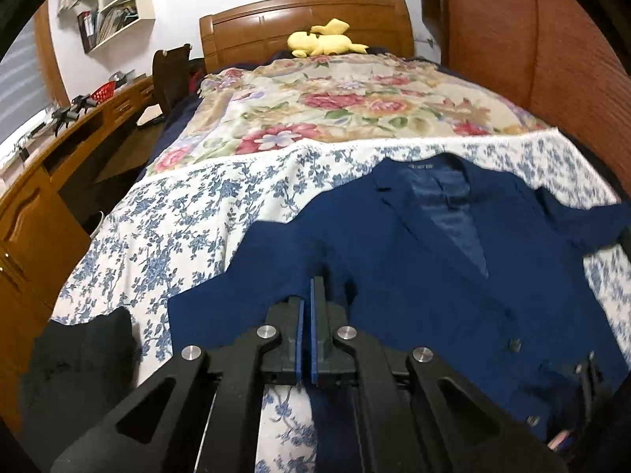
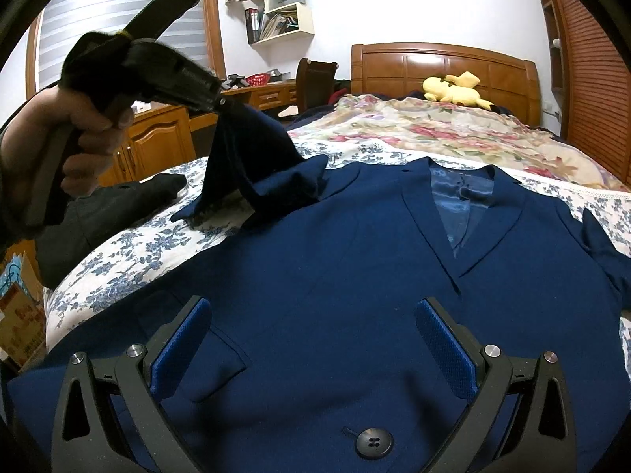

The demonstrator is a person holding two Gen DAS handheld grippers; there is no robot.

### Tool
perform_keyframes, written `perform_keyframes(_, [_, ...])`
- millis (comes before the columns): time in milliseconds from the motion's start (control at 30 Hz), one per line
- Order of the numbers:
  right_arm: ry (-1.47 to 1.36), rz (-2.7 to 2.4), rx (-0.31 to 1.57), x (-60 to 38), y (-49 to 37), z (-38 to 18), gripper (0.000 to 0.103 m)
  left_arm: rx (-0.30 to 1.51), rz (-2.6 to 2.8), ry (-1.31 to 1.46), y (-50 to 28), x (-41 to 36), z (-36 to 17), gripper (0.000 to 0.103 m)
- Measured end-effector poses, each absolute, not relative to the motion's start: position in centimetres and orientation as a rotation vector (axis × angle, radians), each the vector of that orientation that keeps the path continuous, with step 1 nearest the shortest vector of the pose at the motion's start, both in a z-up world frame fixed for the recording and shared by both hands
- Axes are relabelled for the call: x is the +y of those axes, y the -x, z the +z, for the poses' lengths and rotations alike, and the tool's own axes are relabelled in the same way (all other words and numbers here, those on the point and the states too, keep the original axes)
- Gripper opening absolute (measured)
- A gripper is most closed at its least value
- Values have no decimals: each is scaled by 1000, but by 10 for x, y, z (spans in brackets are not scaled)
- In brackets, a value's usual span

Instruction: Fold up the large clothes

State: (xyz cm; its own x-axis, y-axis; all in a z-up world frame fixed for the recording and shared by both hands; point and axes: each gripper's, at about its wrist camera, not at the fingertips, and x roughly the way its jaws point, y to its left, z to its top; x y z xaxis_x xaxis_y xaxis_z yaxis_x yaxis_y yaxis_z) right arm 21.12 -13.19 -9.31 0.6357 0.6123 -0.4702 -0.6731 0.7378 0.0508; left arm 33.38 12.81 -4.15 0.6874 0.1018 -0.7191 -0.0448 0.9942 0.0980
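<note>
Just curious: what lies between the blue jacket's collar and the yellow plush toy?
Bedding only: a blue-flowered white sheet, then a rose-patterned blanket, seen in both views between jacket and toy.

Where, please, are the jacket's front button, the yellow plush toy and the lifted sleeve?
front button (image 2: 374,442), right wrist view, on its face.
yellow plush toy (image 2: 453,88), right wrist view, on its body.
lifted sleeve (image 2: 240,146), right wrist view, on the raised cloth.

One blazer (image 2: 335,260), two tools (image 2: 311,339), one plush (image 2: 457,88)
</note>
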Motion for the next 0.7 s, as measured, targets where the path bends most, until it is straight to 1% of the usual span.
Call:
perform_keyframes(100, [134, 737, 485, -131, -210, -93, 103, 830, 72, -94, -323, 130, -44, 5])
perform_keyframes(133, [135, 737, 486, -131, -210, -93, 103, 832, 68, -89, -320, 130, -45, 8])
perform_keyframes(200, [139, 737, 486, -131, -210, -93, 103, 826, 60, -73, -309, 137, -44, 18])
perform_keyframes(233, [141, 737, 486, -130, -210, -93, 103, 818, 59, -64, -305, 138, -41, 30])
perform_keyframes(267, [142, 737, 487, -130, -210, -93, 103, 805, 55, -44, -299, 143, -38, 47])
perform_keyframes(300, [143, 737, 488, -130, -210, -93, 103, 784, 53, -15, -291, 150, -35, 54])
perform_keyframes(333, [144, 737, 488, -130, -210, -94, 103, 774, 52, -1, -287, 153, -34, 67])
perform_keyframes(367, [144, 737, 488, -130, -210, -93, 103, 755, 56, 15, -281, 158, -32, 74])
perform_keyframes(400, [143, 737, 488, -130, -210, -93, 103, 739, 63, 23, -276, 163, -32, 76])
perform_keyframes(533, [146, 735, 486, -130, -210, -93, 103, 745, 117, 15, -273, 185, -44, 77])
perform_keyframes(700, [156, 732, 485, -129, -210, -94, 103, 798, 171, 53, -284, 222, -82, 77])
